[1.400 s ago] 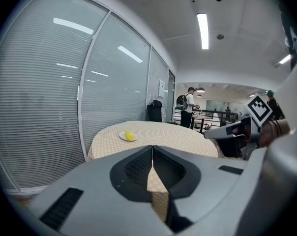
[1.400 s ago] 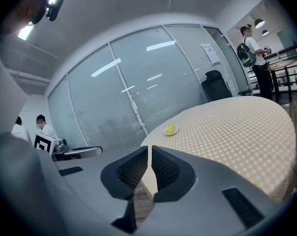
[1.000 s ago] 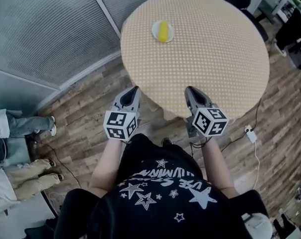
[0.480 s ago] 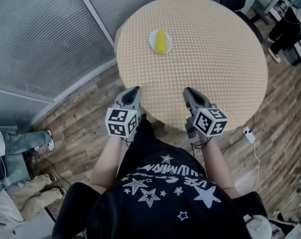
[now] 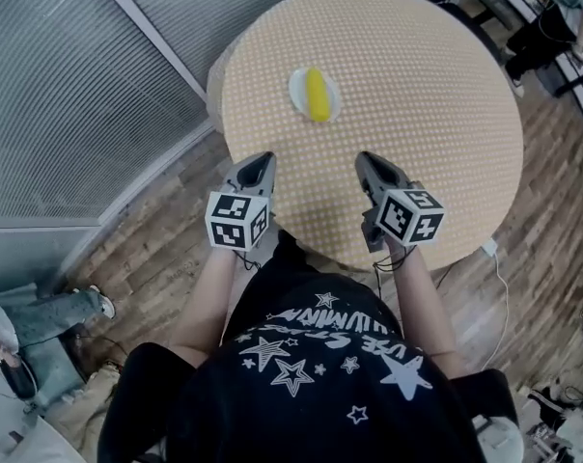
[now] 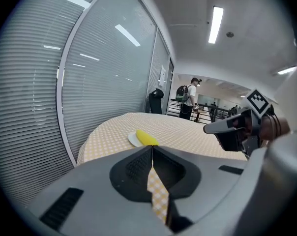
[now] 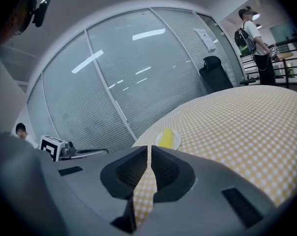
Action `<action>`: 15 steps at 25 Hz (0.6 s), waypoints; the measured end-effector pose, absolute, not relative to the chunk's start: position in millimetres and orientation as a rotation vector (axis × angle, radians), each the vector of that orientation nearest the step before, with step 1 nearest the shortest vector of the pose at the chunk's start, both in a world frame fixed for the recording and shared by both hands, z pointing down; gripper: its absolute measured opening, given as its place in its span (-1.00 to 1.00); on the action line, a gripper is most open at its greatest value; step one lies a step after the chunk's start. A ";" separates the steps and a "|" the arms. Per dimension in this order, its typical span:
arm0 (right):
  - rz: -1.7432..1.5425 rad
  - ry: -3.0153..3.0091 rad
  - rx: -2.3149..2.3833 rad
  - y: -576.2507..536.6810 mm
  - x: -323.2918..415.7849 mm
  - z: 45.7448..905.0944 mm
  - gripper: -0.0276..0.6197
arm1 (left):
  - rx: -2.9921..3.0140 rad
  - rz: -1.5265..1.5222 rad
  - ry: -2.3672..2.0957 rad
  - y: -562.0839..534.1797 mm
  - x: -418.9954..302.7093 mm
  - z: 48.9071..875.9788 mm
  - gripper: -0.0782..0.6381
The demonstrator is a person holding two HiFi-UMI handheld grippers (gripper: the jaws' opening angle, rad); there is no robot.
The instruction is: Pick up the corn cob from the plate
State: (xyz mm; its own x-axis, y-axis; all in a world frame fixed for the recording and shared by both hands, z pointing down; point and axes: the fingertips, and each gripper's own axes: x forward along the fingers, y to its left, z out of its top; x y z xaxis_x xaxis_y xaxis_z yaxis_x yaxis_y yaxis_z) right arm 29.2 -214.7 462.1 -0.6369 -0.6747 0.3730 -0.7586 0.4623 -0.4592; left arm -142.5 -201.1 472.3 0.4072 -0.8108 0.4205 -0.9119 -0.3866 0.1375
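A yellow corn cob [image 5: 317,95] is seen lying on a small white plate [image 5: 296,90]. The plate is set on a round table [image 5: 417,114] with a yellow checked top. In the head view it is placed toward the table's far left part, near a slatted glass wall [image 5: 69,85].

The left tool [image 5: 257,162] and the right tool [image 5: 368,160] are held side by side over the table's near edge. Both are pointed toward the plate and kept well apart from it. The jaws of each tool are pressed together, with only a thin slit left between them, and nothing is gripped by either. In both gripper views the cob is framed just above the closed tips. A person [image 6: 189,102] is seen standing far beyond the table.
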 end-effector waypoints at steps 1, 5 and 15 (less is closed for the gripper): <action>0.912 -2.554 1.254 -220.6 23.0 464.4 -0.82 | 2.326 0.416 -1.474 -208.1 -145.4 474.1 -0.75; 0.907 -2.499 1.204 -244.1 1.1 475.2 -0.82 | 2.339 0.447 -1.407 -232.3 -149.1 481.0 -0.75; 0.961 -2.357 1.149 -312.4 -49.5 500.9 -0.26 | 2.385 0.444 -1.285 -280.8 -170.1 496.7 -0.75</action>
